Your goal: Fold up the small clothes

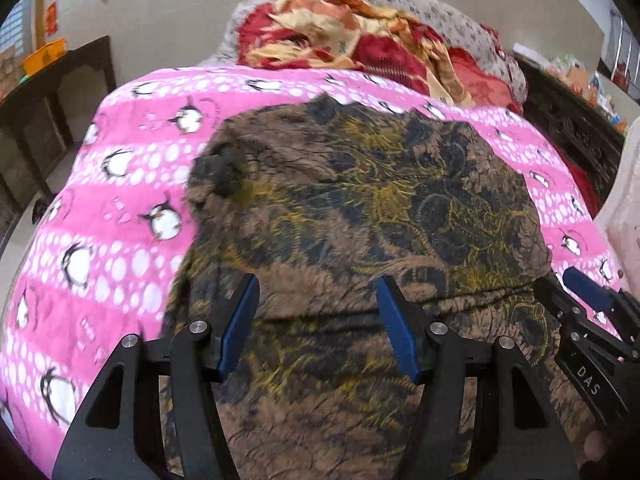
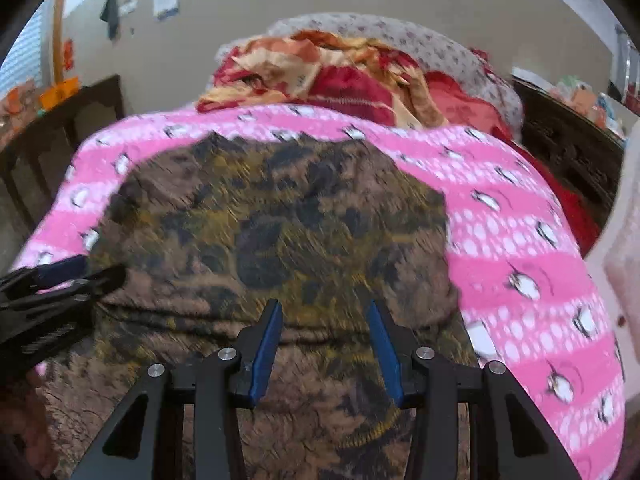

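A brown garment with dark blue and yellow print (image 1: 360,208) lies spread on a pink penguin blanket (image 1: 120,200); it also shows in the right wrist view (image 2: 280,220). My left gripper (image 1: 318,284) is open and empty, hovering over the garment's near part. My right gripper (image 2: 324,308) is open and empty, also over the near part. The right gripper shows at the right edge of the left wrist view (image 1: 576,292). The left gripper shows at the left edge of the right wrist view (image 2: 80,272). The right wrist view is blurred.
A heap of red and orange cloth (image 1: 360,44) lies on a flowered cover (image 1: 460,24) at the far end of the bed. Dark wooden furniture stands at the left (image 1: 60,92) and right (image 1: 576,128). A pale object (image 2: 624,248) is at the right edge.
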`<state>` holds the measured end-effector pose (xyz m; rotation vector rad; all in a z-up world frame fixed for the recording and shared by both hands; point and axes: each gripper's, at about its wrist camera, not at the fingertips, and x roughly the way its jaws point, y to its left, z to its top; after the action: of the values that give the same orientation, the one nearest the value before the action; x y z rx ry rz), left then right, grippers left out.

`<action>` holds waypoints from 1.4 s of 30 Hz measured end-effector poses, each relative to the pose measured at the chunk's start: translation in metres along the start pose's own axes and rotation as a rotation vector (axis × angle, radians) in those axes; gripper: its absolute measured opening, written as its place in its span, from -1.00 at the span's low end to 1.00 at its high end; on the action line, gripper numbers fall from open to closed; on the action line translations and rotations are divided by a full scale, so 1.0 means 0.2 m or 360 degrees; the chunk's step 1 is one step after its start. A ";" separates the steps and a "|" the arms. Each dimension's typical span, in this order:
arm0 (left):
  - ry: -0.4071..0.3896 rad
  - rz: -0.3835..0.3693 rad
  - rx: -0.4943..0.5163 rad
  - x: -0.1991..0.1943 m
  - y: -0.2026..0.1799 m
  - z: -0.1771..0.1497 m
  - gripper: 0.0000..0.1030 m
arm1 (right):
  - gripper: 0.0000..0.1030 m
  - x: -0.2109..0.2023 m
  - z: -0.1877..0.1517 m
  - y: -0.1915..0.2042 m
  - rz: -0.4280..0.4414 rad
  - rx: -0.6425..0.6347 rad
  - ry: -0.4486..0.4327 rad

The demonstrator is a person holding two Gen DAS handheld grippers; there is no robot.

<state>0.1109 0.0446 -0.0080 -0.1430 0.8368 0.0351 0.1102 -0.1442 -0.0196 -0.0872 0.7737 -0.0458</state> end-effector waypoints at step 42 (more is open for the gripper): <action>0.0503 -0.0715 0.0014 -0.58 0.61 -0.88 0.29 | 0.17 -0.58 -1.03 -0.84 0.0330 0.0215 0.0125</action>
<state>-0.1063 0.1437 -0.0521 -0.3318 1.1031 -0.4227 -0.1178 -0.3149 -0.0698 0.1235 0.8525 0.0957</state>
